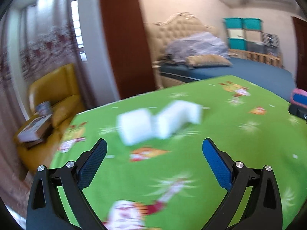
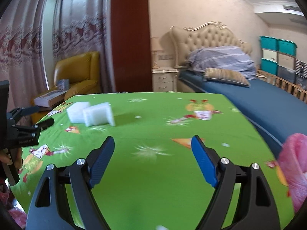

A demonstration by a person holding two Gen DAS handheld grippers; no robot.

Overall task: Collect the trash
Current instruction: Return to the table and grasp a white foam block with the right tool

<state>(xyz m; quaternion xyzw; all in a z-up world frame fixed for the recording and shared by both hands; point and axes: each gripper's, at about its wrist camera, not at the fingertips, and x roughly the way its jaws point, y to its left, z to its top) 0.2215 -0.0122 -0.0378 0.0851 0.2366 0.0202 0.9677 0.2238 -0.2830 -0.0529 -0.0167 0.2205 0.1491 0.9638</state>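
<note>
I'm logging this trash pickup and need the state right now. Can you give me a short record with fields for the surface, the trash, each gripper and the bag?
surface: green cloth with cartoon prints
trash: two white foam pieces, side by side, far left part of cloth
left gripper: open, empty, foam ahead of it
right gripper: open, empty, foam ahead to its left
bag: pink bag at cloth's right edge

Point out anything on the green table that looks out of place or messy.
Two white foam pieces lie loose on the green tablecloth, near its far left corner, one leaning against the other. Small white crumbs are scattered over the cloth. Both look like litter. The left gripper and right gripper are open and empty.
</note>
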